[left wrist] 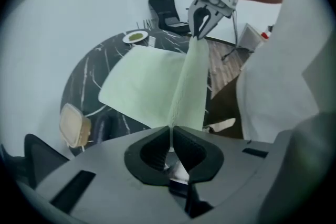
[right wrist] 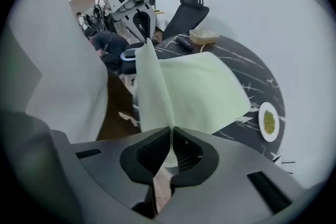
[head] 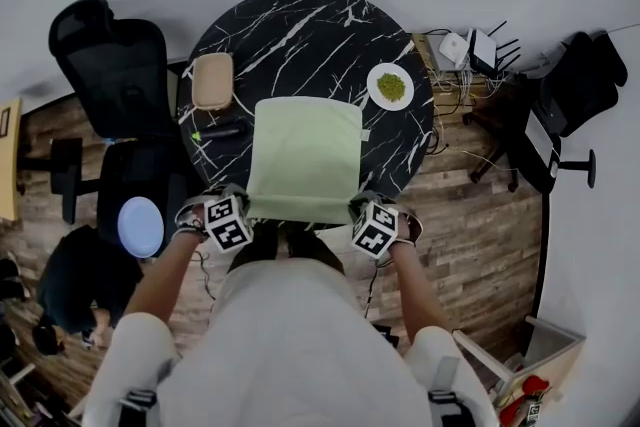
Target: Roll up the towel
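A pale green towel [head: 305,155] lies spread on the round black marble table [head: 300,30], its near edge lifted off the table's front rim. My left gripper [head: 238,207] is shut on the towel's near left corner, and my right gripper [head: 358,207] is shut on the near right corner. In the left gripper view the towel [left wrist: 157,89] runs from my jaws up to the right gripper [left wrist: 201,34], stretched taut. The right gripper view shows the towel [right wrist: 194,92] pinched between the jaws and reaching to the left gripper [right wrist: 144,34].
On the table stand a tan lidded box [head: 212,80], a dark pen-like object [head: 222,130] and a white plate with green food [head: 390,86]. Black office chairs [head: 115,65] stand at the left, another chair [head: 575,95] and cables at the right. A person [head: 75,285] sits lower left.
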Available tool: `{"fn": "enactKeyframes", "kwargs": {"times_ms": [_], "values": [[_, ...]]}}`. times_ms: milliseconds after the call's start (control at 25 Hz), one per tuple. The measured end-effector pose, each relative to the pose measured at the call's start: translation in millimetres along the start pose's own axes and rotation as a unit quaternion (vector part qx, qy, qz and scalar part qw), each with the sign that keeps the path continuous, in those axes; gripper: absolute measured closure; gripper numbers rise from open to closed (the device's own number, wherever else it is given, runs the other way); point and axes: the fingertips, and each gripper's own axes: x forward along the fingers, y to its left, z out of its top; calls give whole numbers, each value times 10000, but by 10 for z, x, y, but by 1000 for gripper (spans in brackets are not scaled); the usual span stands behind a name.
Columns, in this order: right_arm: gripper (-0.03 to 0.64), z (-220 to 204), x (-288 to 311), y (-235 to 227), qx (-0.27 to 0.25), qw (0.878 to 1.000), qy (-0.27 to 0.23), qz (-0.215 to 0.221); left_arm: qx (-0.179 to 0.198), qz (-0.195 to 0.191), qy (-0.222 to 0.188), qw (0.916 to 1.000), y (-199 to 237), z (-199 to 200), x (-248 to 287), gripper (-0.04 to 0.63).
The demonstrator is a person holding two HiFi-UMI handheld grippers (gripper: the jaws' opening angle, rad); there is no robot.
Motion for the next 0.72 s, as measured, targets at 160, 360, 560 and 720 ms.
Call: {"fn": "enactKeyframes", "kwargs": {"times_ms": [160, 360, 560, 720], "values": [[609, 110, 186, -451, -226, 9954, -22, -935, 40, 829, -42, 9965, 481, 138, 130, 580], [593, 144, 329, -631, -36, 9913, -86, -1314, -54, 1111, -26, 9938, 677, 224, 313, 578], [408, 159, 291, -596, 33, 9868, -323, -1587, -372, 997, -189, 9941, 595, 261, 362, 322], [408, 148, 379, -199, -263, 9921, -358, -1172, -307, 970, -316, 9943, 424, 281, 329, 319]]}}
